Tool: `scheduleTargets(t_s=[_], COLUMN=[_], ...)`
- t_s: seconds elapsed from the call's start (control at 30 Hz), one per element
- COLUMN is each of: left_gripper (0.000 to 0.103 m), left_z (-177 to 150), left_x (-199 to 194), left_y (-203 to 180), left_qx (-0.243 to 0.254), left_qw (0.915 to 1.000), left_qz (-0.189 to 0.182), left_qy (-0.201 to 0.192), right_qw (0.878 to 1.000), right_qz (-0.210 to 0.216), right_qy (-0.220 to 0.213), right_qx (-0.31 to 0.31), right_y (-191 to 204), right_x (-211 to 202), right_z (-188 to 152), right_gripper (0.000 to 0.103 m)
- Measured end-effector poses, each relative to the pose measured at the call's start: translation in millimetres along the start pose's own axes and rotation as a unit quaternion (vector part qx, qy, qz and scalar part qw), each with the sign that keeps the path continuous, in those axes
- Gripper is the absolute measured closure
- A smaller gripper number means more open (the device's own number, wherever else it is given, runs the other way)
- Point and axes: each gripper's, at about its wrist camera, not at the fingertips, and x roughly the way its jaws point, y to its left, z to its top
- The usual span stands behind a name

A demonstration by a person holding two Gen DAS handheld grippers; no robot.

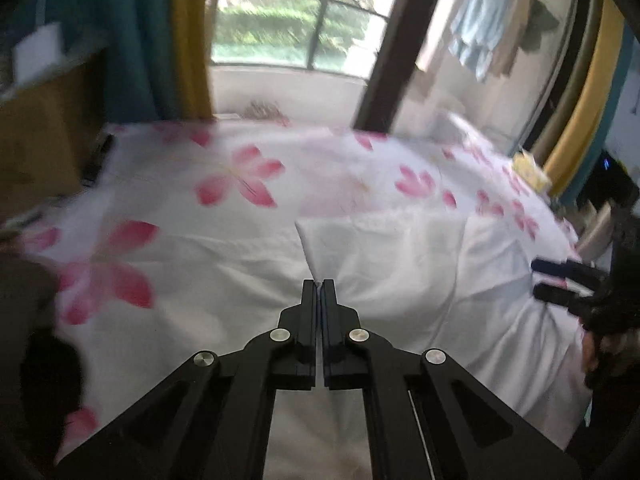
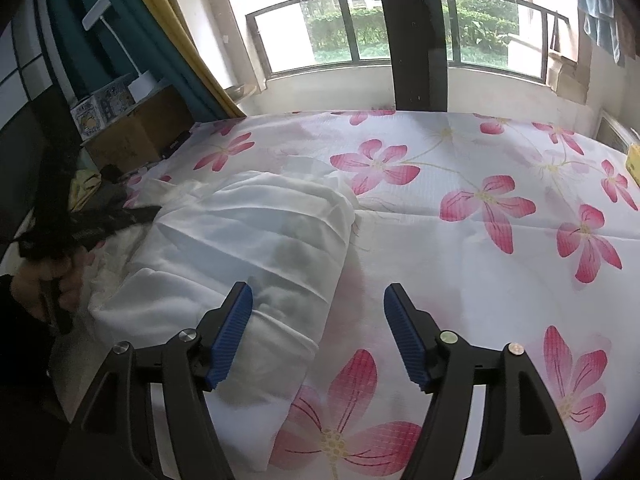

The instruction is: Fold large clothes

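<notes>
A large white garment [image 1: 400,264] lies rumpled on a bed sheet printed with pink flowers [image 1: 240,176]. My left gripper [image 1: 319,285] is shut on a pinched-up fold of that garment, and the cloth tents up to its tips. In the right wrist view the white garment [image 2: 260,232] fills the left half of the bed sheet [image 2: 480,152]. My right gripper [image 2: 319,287] stands open just above the garment's near right edge, its blue pads [image 2: 230,340] touching nothing. A hand holds the left gripper [image 2: 140,213] at the garment's far left. The right gripper [image 1: 548,280] shows at the right rim.
Cardboard boxes [image 2: 136,132] and a patterned box [image 2: 100,108] stand at the bed's left side beside teal and yellow curtains [image 2: 80,40]. A dark pillar [image 2: 416,40] and a railed window [image 2: 328,28] lie beyond the bed. A yellow pack [image 2: 634,160] rests at the right edge.
</notes>
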Motion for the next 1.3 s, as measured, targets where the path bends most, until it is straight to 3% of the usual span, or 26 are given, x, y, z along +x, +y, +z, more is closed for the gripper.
scheduleTargets(t_s=[0.13,0.33,0.57,0.93,0.97,1.03,1.1,1.3], left_gripper=[0.101,0.101,0.101,0.100,0.099,0.086,0.053,0.046], left_z=[-1.7,-15.0,-31.5,-39.0,-41.1,-44.8,-50.5,-63.6], left_x=[-16.1,-2.6,0.1,-37.4,-41.5,-46.1,-49.8,-46.8], left_y=[9.1,16.0,19.9,27.5,30.3,35.1,42.5,56.3], left_qx=[0.005,-0.016,-0.029,-0.062,-0.070,-0.084,-0.105,-0.150], left_qw=[0.9999,0.9993,0.9983,0.9958,0.9953,0.9938,0.9907,0.9863], left_qz=[0.016,0.023,0.031,0.066,0.066,0.073,0.087,0.068], left_qy=[-0.001,0.025,0.039,0.011,0.008,0.007,0.003,0.015], right_qw=[1.000,0.996,0.997,0.994,0.994,0.994,0.994,0.995], right_qz=[-0.005,-0.034,-0.046,-0.061,-0.063,-0.066,-0.067,-0.066], right_qy=[-0.005,-0.003,0.020,0.020,0.018,0.013,0.008,0.004], right_qx=[-0.020,-0.079,-0.055,-0.083,-0.084,-0.084,-0.081,-0.074], right_y=[5.9,25.5,22.1,38.1,38.5,38.6,37.9,34.5], right_x=[-0.1,15.3,30.3,26.1,24.7,20.7,16.6,5.5], right_z=[-1.3,-6.8,-11.2,-13.9,-14.5,-15.0,-15.0,-16.1], right_gripper=[0.032,0.024,0.015,0.013,0.013,0.013,0.013,0.013])
